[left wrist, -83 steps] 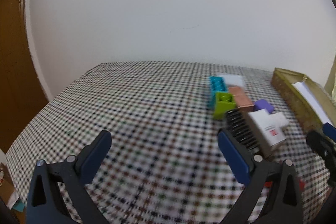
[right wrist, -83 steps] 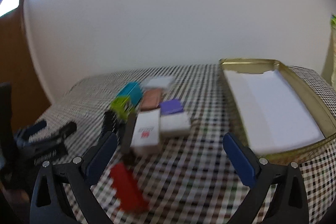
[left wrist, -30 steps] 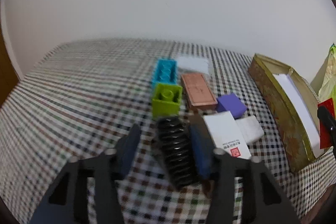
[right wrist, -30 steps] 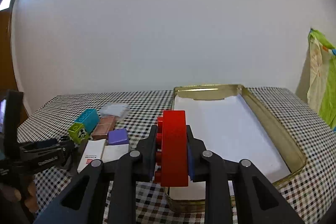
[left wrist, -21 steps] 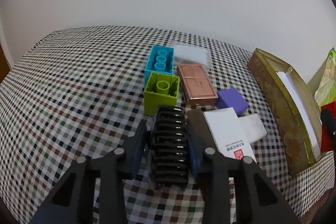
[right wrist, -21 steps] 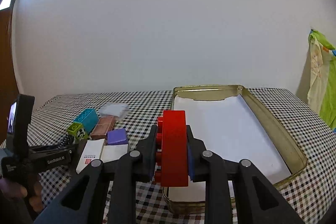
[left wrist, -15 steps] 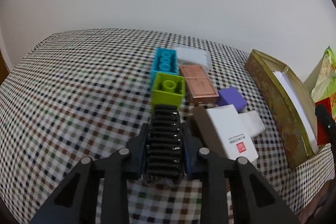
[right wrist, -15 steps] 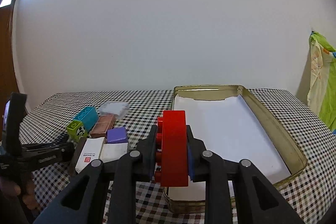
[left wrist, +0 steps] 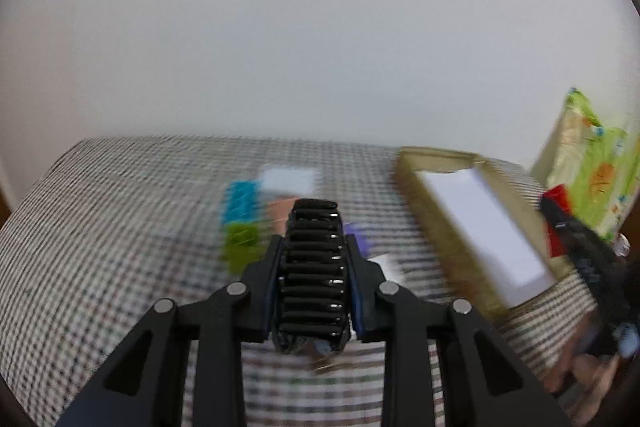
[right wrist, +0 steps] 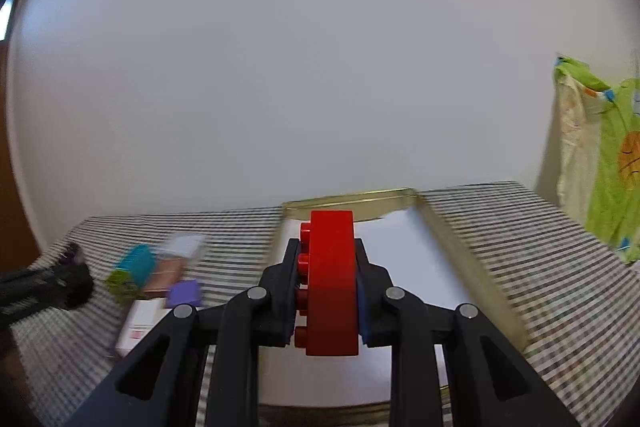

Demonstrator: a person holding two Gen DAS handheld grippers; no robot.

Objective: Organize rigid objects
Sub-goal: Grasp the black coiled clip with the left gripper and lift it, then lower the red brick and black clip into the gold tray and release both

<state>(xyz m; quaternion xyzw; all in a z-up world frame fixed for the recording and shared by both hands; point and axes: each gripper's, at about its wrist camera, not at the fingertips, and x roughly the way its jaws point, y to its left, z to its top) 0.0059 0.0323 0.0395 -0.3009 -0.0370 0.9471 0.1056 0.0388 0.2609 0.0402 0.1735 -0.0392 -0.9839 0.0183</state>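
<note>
My left gripper (left wrist: 314,251) is shut on a black ribbed block (left wrist: 314,267) and holds it above the checked tablecloth. My right gripper (right wrist: 328,259) is shut on a red toy brick (right wrist: 332,279), held over the near end of the gold tin (right wrist: 452,239) lined with white paper. The tin also shows in the left wrist view (left wrist: 440,223), with the right gripper and red brick (left wrist: 558,199) at its right. A cyan brick (left wrist: 240,201), a green brick (left wrist: 240,239) and a purple cube (right wrist: 184,293) lie on the cloth.
A copper-coloured box (right wrist: 164,273), a clear packet (right wrist: 182,245) and a white carton (right wrist: 138,323) lie left of the tin. A green patterned bag (right wrist: 604,163) hangs at the right. A white wall stands behind the table (right wrist: 540,247).
My left gripper has lifted the black ribbed block off the cloth and swung right toward the tin. My right gripper has moved forward over the tin with the red brick.
</note>
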